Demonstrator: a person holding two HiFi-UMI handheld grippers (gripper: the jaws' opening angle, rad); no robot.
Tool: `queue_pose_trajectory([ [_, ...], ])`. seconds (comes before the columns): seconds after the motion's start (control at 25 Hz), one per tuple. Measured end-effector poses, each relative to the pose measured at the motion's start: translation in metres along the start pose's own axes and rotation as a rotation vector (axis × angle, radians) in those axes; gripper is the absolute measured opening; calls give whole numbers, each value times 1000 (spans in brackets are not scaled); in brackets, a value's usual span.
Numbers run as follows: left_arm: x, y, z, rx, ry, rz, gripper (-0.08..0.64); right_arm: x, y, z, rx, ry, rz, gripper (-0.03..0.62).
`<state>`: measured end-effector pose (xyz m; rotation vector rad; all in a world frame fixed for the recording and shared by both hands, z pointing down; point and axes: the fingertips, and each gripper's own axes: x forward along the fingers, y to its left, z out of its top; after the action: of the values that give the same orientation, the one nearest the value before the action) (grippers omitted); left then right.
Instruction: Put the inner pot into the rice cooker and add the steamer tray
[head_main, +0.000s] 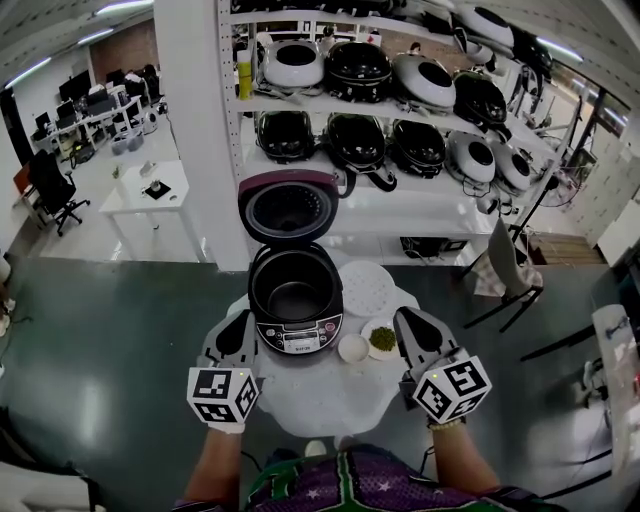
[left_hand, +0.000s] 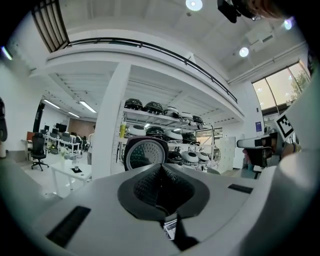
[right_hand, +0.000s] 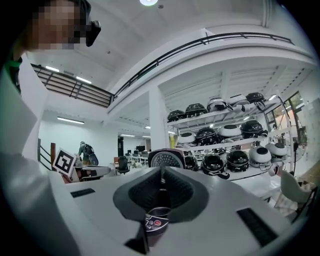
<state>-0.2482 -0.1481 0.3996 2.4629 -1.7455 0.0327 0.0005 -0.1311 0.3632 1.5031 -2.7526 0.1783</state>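
Head view: rice cooker (head_main: 300, 336) open at the table's (head_main: 320, 395) far edge, inner pot (head_main: 292, 298) seemingly seated. Left gripper (head_main: 238, 328) and right gripper (head_main: 412, 326) are clenched, empty. Next, I judge, one must open for the steamer tray (head_main: 367, 288) beside the cooker.

The right gripper (right_hand: 161, 186) points level, its jaws pressed together with nothing between them. Just beyond the tips stands the rice cooker (right_hand: 156, 220), its button panel facing the camera and its lid (right_hand: 166, 159) raised upright behind. To the right, shelves (right_hand: 252, 141) carry rows of other cookers (right_hand: 214, 163). A marker cube (right_hand: 64, 161) shows near the left edge.
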Motion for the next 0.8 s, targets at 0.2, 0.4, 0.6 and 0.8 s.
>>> queue_pose_trajectory([
  [0.2, 1, -10, -1, -11, -7, -36, 20, 4, -4, -15, 30, 55, 28, 254],
  [0.4, 3, -13, -5, -19, -11, -40, 20, 7, -20, -29, 25, 89, 8, 267],
  [0.6, 14, -21, -2, -30, -41, -54, 21, 20, -52, -41, 22, 119, -12, 262],
  [0.8, 33, -26, -2, -41, -56, -25, 21, 43, -91, -59, 77, 159, -5, 244],
])
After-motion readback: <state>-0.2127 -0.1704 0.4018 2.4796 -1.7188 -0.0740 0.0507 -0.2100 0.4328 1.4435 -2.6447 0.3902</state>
